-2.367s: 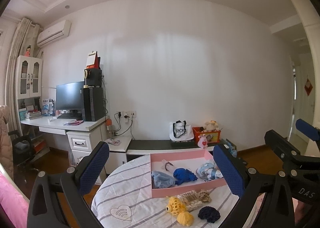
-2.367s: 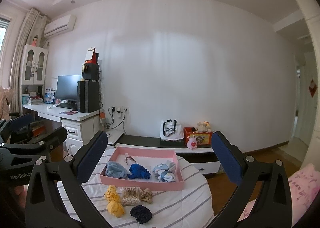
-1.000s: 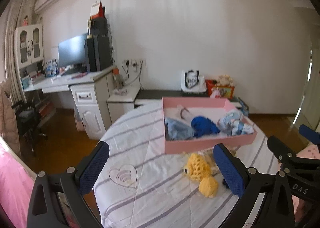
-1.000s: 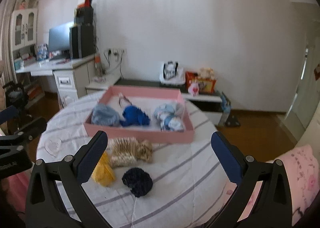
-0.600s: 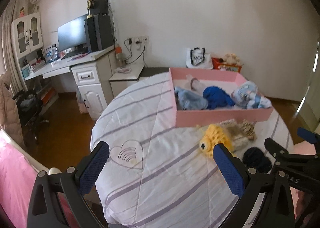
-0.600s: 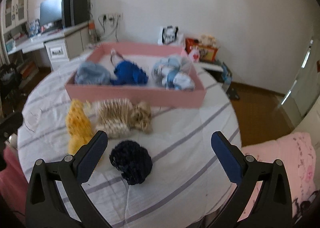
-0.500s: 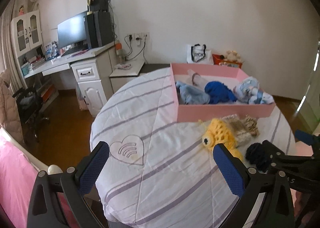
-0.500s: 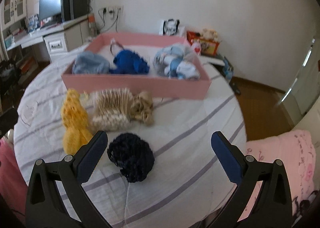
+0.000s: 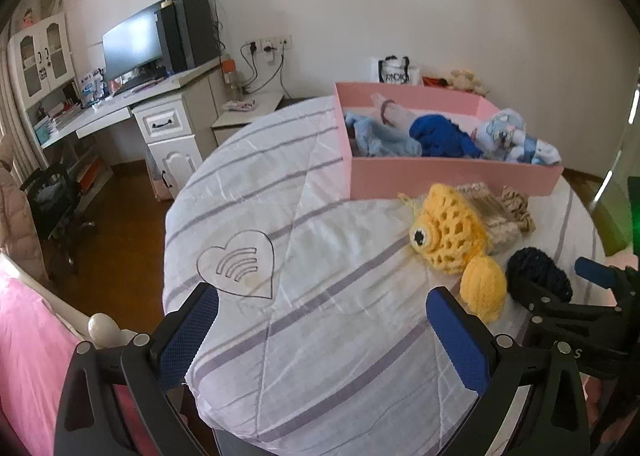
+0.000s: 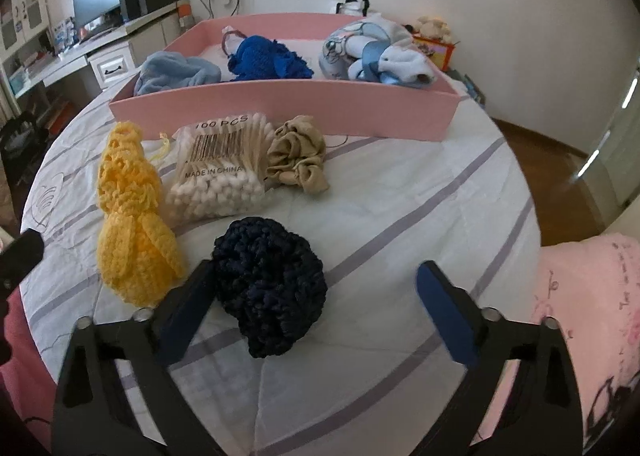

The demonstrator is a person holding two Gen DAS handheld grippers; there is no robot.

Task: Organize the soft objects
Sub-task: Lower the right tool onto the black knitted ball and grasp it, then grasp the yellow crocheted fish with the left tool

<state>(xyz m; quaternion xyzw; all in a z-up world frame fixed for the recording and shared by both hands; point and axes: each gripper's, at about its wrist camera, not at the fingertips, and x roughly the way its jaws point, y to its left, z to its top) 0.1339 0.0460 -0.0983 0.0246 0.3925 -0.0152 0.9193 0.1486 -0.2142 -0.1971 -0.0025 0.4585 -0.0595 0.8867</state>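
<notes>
Right wrist | right gripper (image 10: 312, 308) angled down, jaws wide around navy scrunchie (image 10: 268, 288) | left gripper (image 9: 320, 332) wide, holding nothing, above tablecloth (image 9: 320, 256)

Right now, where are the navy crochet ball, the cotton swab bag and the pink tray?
navy crochet ball (image 10: 269, 288), right wrist view, centre of the yarn.
cotton swab bag (image 10: 218, 172), right wrist view, printed middle.
pink tray (image 10: 288, 104), right wrist view, near wall.

Both claws coming down toward the bench

The right claw (image 10: 310, 302) is now closing in around the dark blue scrunchie (image 10: 270, 286), jaws wide apart; the left claw (image 9: 322, 322) is lowering over the striped cloth (image 9: 304, 256).
</notes>
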